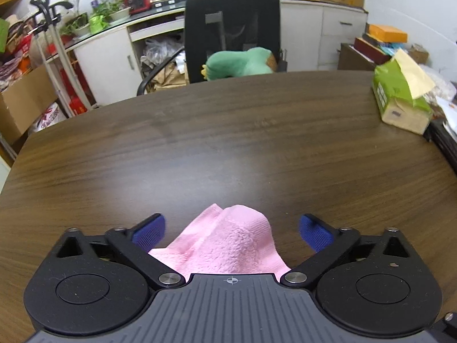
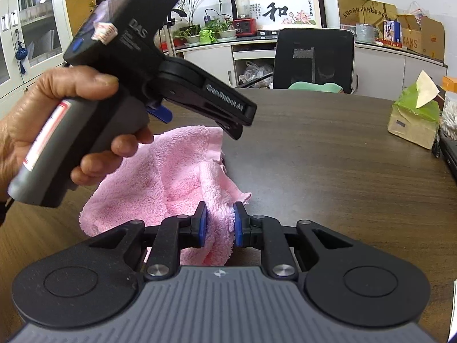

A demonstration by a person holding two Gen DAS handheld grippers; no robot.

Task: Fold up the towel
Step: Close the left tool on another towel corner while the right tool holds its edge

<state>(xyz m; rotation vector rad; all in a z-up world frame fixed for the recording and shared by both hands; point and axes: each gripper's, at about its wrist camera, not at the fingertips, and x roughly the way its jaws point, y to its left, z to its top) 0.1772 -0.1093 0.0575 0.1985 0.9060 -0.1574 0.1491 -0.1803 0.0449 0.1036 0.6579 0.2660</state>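
A pink fluffy towel (image 2: 160,177) lies crumpled on the dark wooden table (image 2: 328,154). My right gripper (image 2: 220,223) is shut on a bunched fold of the towel at its near edge. My left gripper (image 1: 232,228) is open, its blue pads wide apart, with a raised peak of the towel (image 1: 228,243) between them and not touched. In the right wrist view the left gripper (image 2: 237,128) is held by a hand above the towel's far edge.
A green tissue box (image 1: 400,100) stands at the table's right edge, also in the right wrist view (image 2: 414,120). A black office chair (image 1: 231,34) with a green plush toy (image 1: 240,63) stands behind the table. Cabinets and boxes line the back wall.
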